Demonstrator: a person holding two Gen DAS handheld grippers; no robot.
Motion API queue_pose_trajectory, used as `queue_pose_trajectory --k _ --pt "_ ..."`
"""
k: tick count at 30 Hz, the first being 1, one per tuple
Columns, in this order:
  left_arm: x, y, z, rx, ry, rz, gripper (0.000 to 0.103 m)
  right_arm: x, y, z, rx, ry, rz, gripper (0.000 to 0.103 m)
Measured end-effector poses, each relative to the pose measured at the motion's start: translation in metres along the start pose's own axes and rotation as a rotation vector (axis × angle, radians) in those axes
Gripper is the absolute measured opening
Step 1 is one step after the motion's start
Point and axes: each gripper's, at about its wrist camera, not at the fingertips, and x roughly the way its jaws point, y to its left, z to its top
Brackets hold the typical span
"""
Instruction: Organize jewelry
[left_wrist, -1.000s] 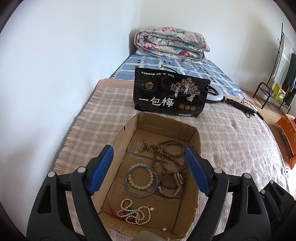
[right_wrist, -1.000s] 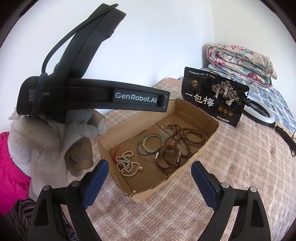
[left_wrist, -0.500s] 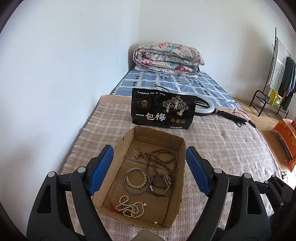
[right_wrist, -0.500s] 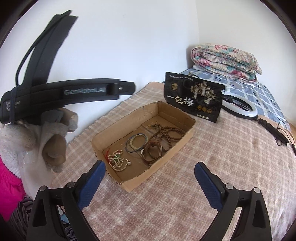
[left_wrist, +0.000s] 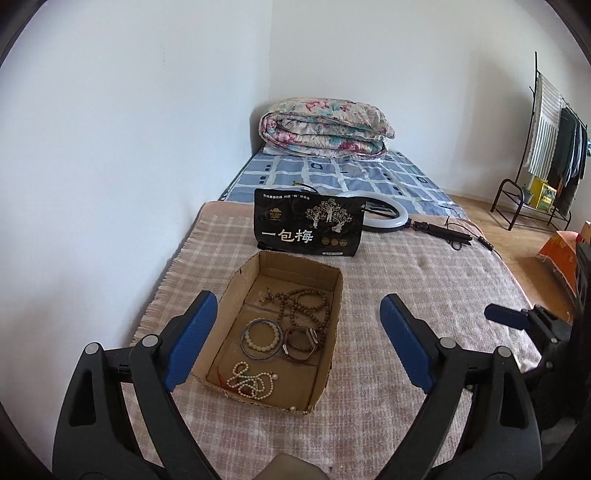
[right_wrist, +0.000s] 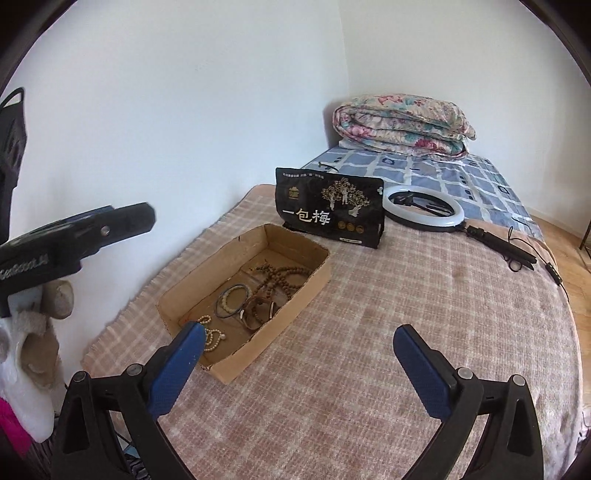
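Left gripper (left_wrist: 295, 328): jaws opening, empty.
Right gripper (right_wrist: 299, 356): jaws opening, empty.
Cardboard box (left_wrist: 334, 295): frame centre; descend vertically, grip one bracelet only.

pearl necklace (right_wrist: 212, 334): partly hidden by gripper finger | clothes rack (left_wrist: 550, 140): cut off at edge

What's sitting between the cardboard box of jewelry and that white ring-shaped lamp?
A black snack bag stands between the cardboard box and the ring lamp, clearest in the right wrist view.
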Motion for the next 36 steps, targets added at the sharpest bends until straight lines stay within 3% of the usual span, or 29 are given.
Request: queue_pose_trajectory --k 10,17,26,29,36 --pt "-0.006 -0.015 -0.034 0.019 0.039 0.017 0.094 -0.010 -0.027 -0.010 0.049 -0.021 -0.048 0.103" --pt "0.000 -0.023 -0.039 0.012 0.069 0.016 0.094 -0.018 -0.029 -0.008 0.035 -0.060 -0.052 0.103" --pt "0.003 -0.038 -0.045 0.072 0.064 0.048 0.094 -0.014 -0.032 -0.006 0.038 -0.070 -0.039 0.103" --pt "0.003 -0.041 -0.045 0.070 0.060 0.037 0.102 -0.012 -0.032 -0.005 0.036 -0.066 -0.035 0.103" --pt "0.001 -0.042 -0.044 0.079 0.040 0.059 0.103 -0.007 -0.031 -0.007 0.054 -0.058 -0.026 0.103"
